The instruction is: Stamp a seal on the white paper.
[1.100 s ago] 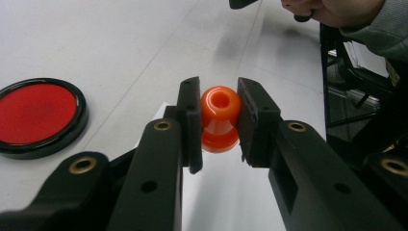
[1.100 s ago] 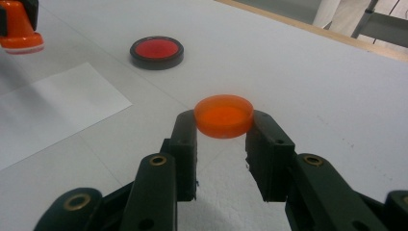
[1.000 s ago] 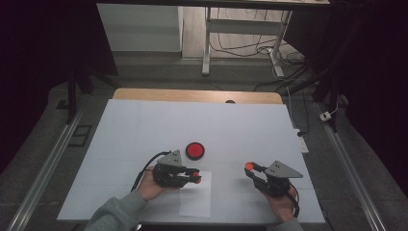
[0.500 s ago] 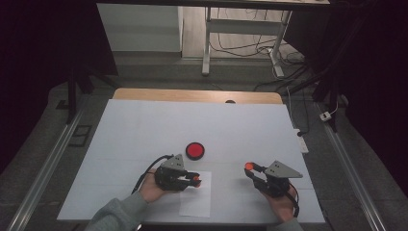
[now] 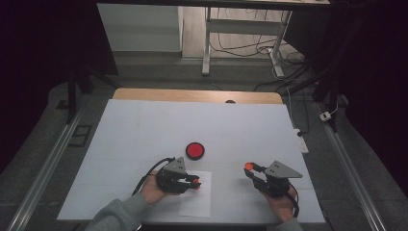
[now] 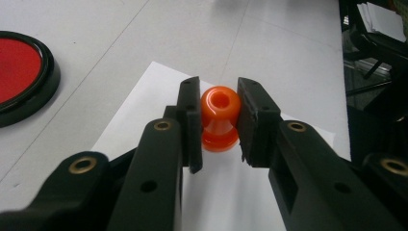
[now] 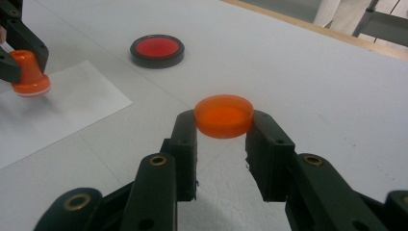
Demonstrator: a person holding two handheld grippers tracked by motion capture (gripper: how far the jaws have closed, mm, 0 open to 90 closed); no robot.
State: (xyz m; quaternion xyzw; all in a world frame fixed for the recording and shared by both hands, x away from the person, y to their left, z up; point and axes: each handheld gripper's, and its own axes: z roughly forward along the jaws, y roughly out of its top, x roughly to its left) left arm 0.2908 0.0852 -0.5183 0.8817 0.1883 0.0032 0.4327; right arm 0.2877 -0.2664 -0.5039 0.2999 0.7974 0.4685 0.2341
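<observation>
My left gripper is shut on an orange knob-shaped stamp, with the jaws pressing on both sides of its head. It holds the stamp upright over a white sheet of paper. I cannot tell whether the stamp's base touches the sheet. In the high view the left gripper is near the table's front, left of centre. My right gripper is shut on a flat round orange cap, just above the table. It shows in the high view as the right gripper, to the right of the paper.
A round red ink pad in a black case lies open on the white table, just beyond the paper. The right gripper view shows the ink pad at the far left, with the stamp nearer. A wooden edge runs along the back.
The left gripper with the stamp has edged slightly toward the near edge, over the paper. The right gripper has kept still with the cap.
</observation>
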